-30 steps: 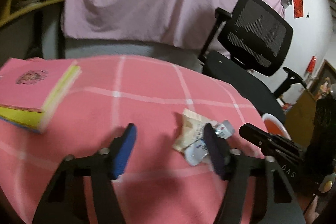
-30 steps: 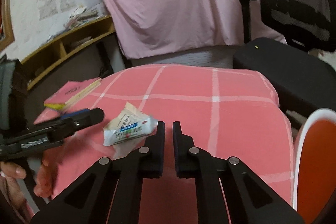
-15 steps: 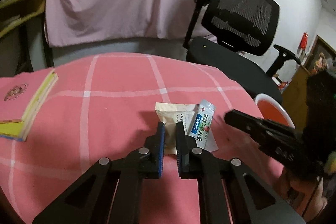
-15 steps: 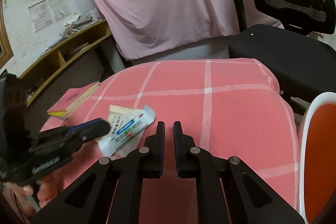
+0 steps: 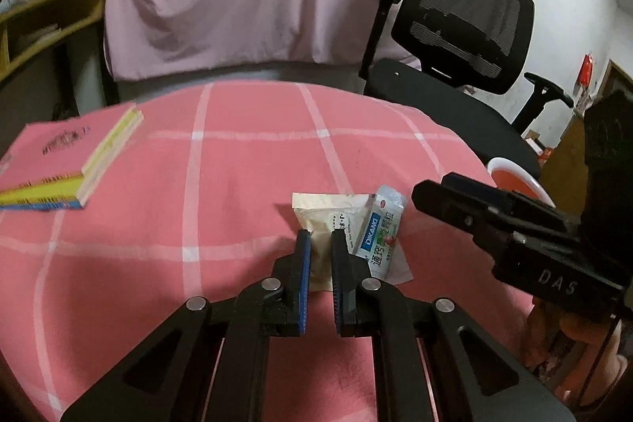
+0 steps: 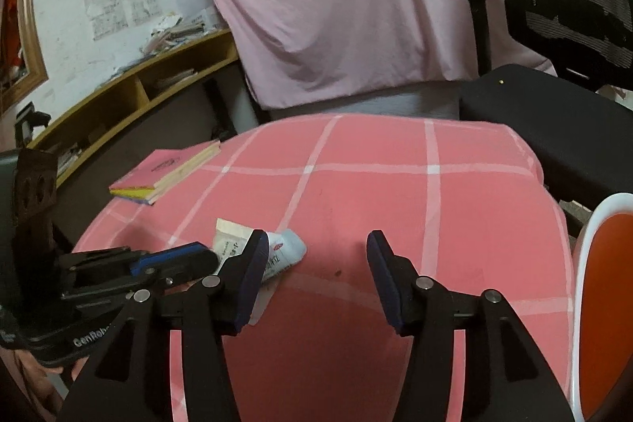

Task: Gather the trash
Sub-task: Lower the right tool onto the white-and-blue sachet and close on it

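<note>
Two flat wrappers lie together on the pink checked tablecloth (image 5: 245, 184): a beige packet (image 5: 328, 214) and a white and blue sachet (image 5: 381, 228). My left gripper (image 5: 321, 240) is closed to a narrow gap, with the near edge of the beige packet between its tips; it rests low over the cloth. In the right wrist view the wrappers (image 6: 287, 250) lie just beyond the left fingertip. My right gripper (image 6: 316, 252) is open and empty above the cloth. It also shows in the left wrist view (image 5: 455, 196), to the right of the wrappers.
A stack of pink and yellow books (image 5: 67, 161) lies at the table's far left. A black office chair (image 5: 459, 38) stands behind the table. An orange bin with a white rim (image 6: 605, 287) stands off the table's right edge. A wooden shelf (image 6: 138, 93) runs along the left wall.
My right gripper has opened wide from shut. My left gripper shut a second ago and has stayed closed at the beige packet, which has barely shifted.
</note>
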Motion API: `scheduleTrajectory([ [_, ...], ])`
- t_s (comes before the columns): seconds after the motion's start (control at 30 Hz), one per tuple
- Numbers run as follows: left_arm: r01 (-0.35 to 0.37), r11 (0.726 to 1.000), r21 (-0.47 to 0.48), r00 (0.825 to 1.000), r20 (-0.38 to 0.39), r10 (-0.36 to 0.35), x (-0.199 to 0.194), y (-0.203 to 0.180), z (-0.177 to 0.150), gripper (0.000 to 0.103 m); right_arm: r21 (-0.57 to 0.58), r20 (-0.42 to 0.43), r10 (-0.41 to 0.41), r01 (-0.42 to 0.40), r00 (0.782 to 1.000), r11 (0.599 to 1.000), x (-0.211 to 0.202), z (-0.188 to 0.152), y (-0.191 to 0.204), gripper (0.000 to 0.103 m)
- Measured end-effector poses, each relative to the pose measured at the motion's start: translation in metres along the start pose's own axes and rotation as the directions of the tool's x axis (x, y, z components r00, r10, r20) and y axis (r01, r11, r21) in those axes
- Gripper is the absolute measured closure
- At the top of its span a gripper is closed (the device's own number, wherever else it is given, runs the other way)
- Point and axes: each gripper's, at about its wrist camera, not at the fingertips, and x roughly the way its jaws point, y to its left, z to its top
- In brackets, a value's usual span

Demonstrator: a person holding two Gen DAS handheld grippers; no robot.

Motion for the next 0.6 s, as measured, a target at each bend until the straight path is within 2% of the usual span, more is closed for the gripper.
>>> scheduleTrajectory([
  [0.17, 0.035, 0.999, -0.038, 0.999, -0.009, -0.036, -0.002, 0.008, 0.001, 0.096, 0.037, -0.068, 0.01, -0.007, 0.998, 0.999, 0.015, 0.001, -0.009, 0.055],
  [0.2, 0.038, 0.998, -0.041, 0.999, -0.012, -0.039, -0.001, 0.009, 0.0, 0.096, 0.036, -0.065, 0.023, -0.021, 0.998, 0.999, 0.016, 0.002, -0.009, 0.067],
  [0.27, 0.041, 0.998, -0.045, 0.999, -0.015, -0.042, -0.002, 0.009, 0.001, 0.096, 0.027, -0.067, 0.045, -0.043, 0.997, 0.999, 0.016, 0.001, -0.006, 0.08],
  [0.3, 0.042, 0.998, -0.045, 0.999, -0.015, -0.043, -0.002, 0.01, 0.001, 0.096, 0.02, -0.069, 0.067, -0.066, 0.995, 0.998, 0.016, 0.001, -0.004, 0.092],
  [0.37, 0.039, 0.998, -0.041, 0.999, -0.014, -0.04, -0.002, 0.009, 0.001, 0.096, 0.01, -0.073, 0.104, -0.104, 0.992, 0.995, 0.016, -0.001, -0.001, 0.094],
  [0.43, 0.037, 0.999, -0.038, 0.999, -0.013, -0.038, -0.003, 0.01, 0.001, 0.096, -0.004, -0.076, 0.108, -0.108, 0.991, 0.994, 0.016, -0.002, 0.003, 0.096],
  [0.6, 0.036, 0.999, -0.038, 0.999, -0.013, -0.037, -0.002, 0.008, 0.001, 0.096, -0.044, -0.076, 0.061, -0.064, 0.995, 0.997, 0.014, -0.003, 0.01, 0.099],
])
